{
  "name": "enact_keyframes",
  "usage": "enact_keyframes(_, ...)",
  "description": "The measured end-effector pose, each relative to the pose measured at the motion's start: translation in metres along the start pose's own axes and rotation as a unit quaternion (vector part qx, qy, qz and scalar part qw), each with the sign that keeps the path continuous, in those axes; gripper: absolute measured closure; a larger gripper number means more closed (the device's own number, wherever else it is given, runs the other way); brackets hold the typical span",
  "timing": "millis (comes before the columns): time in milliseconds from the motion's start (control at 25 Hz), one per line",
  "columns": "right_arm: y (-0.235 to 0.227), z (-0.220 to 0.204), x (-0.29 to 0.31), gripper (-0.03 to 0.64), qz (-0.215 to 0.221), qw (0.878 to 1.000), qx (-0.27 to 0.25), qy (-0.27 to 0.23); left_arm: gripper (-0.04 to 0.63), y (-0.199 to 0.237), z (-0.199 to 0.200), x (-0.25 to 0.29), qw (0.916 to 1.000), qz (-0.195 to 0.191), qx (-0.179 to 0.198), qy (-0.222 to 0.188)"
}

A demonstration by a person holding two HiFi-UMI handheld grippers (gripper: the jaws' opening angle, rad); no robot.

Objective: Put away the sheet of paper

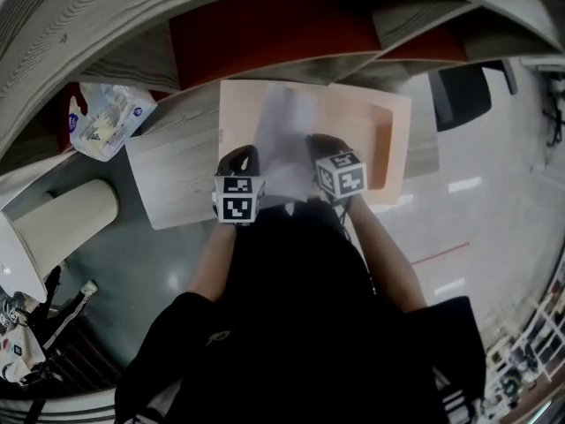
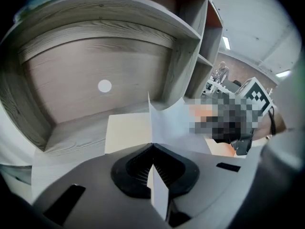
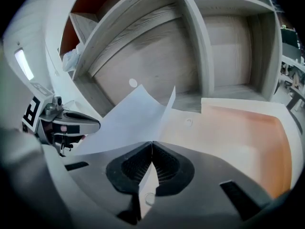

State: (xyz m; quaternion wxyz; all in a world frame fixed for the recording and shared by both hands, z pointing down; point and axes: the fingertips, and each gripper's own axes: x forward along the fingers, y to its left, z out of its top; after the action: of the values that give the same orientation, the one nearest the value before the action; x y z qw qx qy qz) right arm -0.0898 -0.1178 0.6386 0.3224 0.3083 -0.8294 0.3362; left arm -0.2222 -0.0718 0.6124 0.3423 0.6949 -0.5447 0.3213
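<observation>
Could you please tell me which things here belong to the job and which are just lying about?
Job: thin white sheet of paper, pinched by left gripper and right gripper; flat peach folder.
Lying about: crumpled plastic packet; black office chair; cream cylinder.

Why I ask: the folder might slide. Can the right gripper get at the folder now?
Probably not to grip it: the right gripper is shut on the sheet of paper. The way looks free, though; the open folder lies just beyond, with nothing between.
</observation>
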Motion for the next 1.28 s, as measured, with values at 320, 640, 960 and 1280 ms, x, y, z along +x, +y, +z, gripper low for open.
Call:
enact_keyframes(320,-0.013,-0.003,0.011,0.598,0.021,1.000,0.006,0.009,0.551,-0.010,-0.006,0.011,0.9999,0.011,-0.006,0.007)
enact_keyframes(640,-0.026,-0.012,0.018,0.600,0.030,0.999,0.019,0.014,0.551,-0.016,-0.014,0.021,0.9997,0.012,-0.019,0.013)
enact_keyframes(960,-0.044,-0.013,0.023,0.598,0.027,0.998,0.050,0.017,0.551,-0.016,-0.010,0.023,0.9992,0.013,-0.038,0.008)
enact_keyframes(1280,-0.050,-0.015,0.023,0.598,0.026,0.997,0.063,0.017,0.551,-0.023,-0.012,0.030,0.9989,0.004,-0.045,0.017)
